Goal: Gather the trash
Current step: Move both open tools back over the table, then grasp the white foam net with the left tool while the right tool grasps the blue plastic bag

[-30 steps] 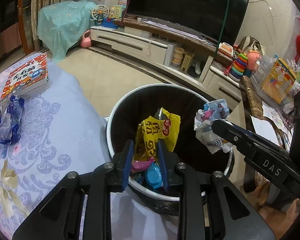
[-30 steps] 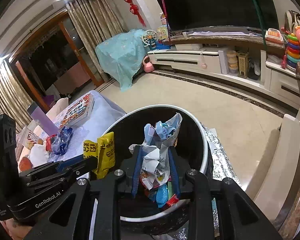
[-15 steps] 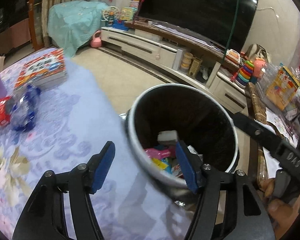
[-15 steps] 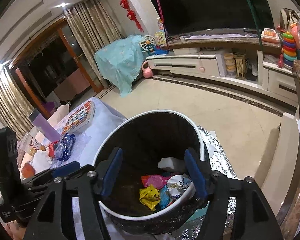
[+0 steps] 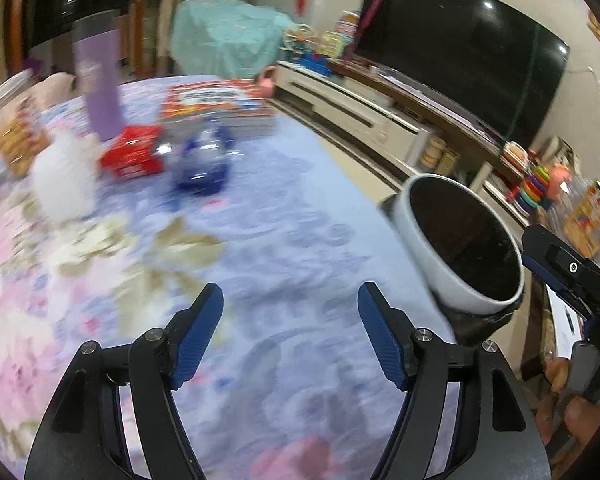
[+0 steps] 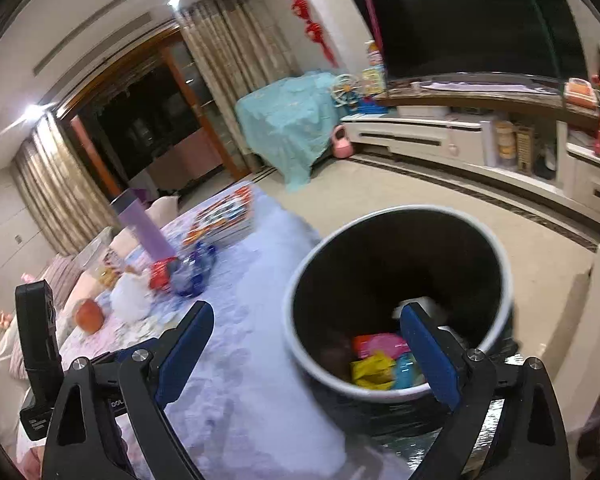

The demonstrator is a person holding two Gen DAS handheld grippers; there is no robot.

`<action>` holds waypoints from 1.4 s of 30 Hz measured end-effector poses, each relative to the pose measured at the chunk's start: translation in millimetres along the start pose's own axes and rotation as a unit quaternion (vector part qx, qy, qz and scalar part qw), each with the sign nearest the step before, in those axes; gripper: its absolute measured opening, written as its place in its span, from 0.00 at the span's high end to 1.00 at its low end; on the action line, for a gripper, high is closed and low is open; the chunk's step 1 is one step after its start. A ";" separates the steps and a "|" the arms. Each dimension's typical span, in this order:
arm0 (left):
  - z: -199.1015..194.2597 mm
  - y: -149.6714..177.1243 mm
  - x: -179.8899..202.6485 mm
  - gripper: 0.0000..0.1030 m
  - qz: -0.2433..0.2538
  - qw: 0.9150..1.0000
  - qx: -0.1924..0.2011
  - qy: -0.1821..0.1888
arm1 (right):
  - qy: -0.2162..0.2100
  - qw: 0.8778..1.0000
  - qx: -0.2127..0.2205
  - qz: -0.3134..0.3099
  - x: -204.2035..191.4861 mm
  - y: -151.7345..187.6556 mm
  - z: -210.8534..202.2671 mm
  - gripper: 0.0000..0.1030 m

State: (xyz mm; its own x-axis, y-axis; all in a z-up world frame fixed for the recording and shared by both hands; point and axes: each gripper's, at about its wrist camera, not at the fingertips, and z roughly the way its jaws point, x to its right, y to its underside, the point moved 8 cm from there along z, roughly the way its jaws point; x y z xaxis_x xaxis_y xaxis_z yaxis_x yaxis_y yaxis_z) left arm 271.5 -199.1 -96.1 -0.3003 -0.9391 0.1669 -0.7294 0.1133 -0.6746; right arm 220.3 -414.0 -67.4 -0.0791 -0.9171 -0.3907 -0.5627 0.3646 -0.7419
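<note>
Wrappers (image 6: 380,364) lie in the bin (image 6: 296,344) beside the bench (image 5: 300,240); blue wrapper (image 5: 202,164) and red pack (image 5: 134,152) remain there. Your left claw (image 5: 290,332) and right claw (image 6: 306,356) have just been opening, both spread, empty.

- Left wrist view looks down over the flowered tabletop (image 5: 292,216), blurred, perhaps mid-swing.
- Right wrist view looks close into the trash bin (image 6: 496,248).
- Both share tabletop, bin, television (image 5: 460,44).
</note>
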 end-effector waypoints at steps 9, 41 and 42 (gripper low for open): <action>-24.6 19.0 -89.2 0.28 -0.055 0.997 0.013 -0.059 | -0.040 0.998 -0.037 -0.033 -62.9 25.8 34.9 0.07; 11.6 -25.3 -194.8 0.23 -0.129 0.987 0.008 -0.094 | -0.074 0.990 -0.107 -0.058 -154.4 30.2 155.2 0.07; 13.2 -28.7 -197.2 0.23 -0.132 0.987 0.011 -0.095 | -0.074 0.990 -0.109 -0.057 -154.8 29.5 159.9 0.07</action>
State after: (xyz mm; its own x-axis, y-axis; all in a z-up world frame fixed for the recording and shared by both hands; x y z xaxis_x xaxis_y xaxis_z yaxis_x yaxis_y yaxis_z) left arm 359.8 -21.4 -119.1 0.0207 -0.9792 0.2020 -0.7528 -0.1482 -0.6413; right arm 347.5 -235.5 -115.8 0.1076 -0.9107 -0.3987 -0.7264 0.2018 -0.6569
